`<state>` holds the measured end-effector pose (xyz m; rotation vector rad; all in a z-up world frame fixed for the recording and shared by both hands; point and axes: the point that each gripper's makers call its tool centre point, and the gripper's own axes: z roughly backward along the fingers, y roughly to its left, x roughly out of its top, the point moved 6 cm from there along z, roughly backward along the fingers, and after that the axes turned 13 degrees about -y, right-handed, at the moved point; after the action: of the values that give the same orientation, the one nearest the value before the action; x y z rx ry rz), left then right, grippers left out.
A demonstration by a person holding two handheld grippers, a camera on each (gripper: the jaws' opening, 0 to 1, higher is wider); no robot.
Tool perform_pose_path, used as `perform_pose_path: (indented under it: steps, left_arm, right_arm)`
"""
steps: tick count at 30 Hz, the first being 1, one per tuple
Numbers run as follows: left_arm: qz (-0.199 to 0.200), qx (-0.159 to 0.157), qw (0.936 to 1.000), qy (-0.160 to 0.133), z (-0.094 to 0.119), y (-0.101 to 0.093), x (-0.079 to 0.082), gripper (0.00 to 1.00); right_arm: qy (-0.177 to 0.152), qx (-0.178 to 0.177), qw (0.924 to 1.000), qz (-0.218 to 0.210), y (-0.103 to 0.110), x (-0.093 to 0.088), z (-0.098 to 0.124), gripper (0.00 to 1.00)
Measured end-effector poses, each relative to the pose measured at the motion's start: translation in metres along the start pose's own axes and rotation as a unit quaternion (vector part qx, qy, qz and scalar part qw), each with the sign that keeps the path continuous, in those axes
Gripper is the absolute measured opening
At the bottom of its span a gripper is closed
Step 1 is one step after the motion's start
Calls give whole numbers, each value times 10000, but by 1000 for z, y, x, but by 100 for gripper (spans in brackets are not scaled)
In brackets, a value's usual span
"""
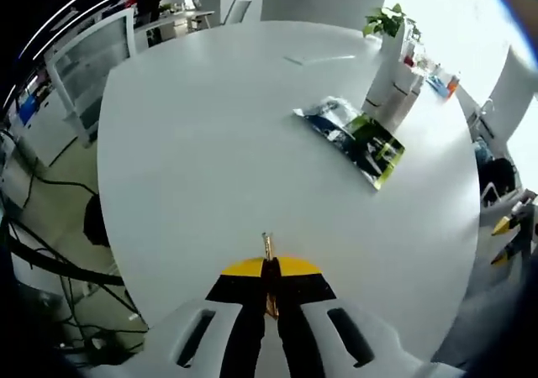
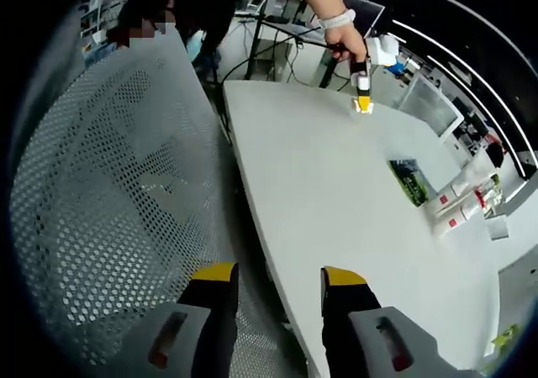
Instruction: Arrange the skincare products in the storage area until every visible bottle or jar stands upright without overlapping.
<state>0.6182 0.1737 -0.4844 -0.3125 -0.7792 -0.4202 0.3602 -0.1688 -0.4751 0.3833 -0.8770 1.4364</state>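
We take the white table (image 1: 252, 143) as our landmark and work down in size from there. On our side of it in the right gripper view stands a white mesh chair back (image 2: 109, 185), just beside the table's near edge.

On the table's far side lie flat sachet packets (image 1: 353, 134), dark and green, touching or overlapping each other. Just beyond them, at the far edge, stand white skincare boxes and bottles (image 1: 391, 88), upright as far as we can tell, with a potted plant (image 1: 385, 21) behind. In the right gripper view the same group, skincare boxes and bottles (image 2: 462, 197), sits toward the table's far right.

The left gripper (image 1: 269, 281) hovers above the table's near edge with its jaws pressed together on a thin golden stick (image 1: 268, 256); we cannot tell what it is. The right gripper (image 2: 276, 277) hangs over the table's near edge by the chair, jaws spread with nothing between them.

We judge the risks this way. Both grippers are well apart from the products, so a long reach across the table is needed, and a fast approach could topple the tall narrow boxes, which stand close together. The flat packets could slide off the far edge if nudged. The left gripper is already occupied, so grabbing a bottle could drop the stick. The chair back could snag the right gripper.
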Motion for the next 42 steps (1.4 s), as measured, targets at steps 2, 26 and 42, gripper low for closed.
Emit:
perform_pose_path:
  steps: [2, 26, 42]
  left_arm:
    - [-47, -183, 9997, -132, 6, -20, 7, 0]
    - [406, -909, 9860, -1341, 88, -240, 13, 0]
    - [929, -472, 9797, -1713, 122, -231, -13, 0]
  right_arm:
    - [16, -8, 10000, -4, 0, 0, 0, 35]
    - [-144, -246, 9996, -7, -7, 2, 3, 38]
    - [-14, -223, 9997, -2, -7, -1, 3, 37]
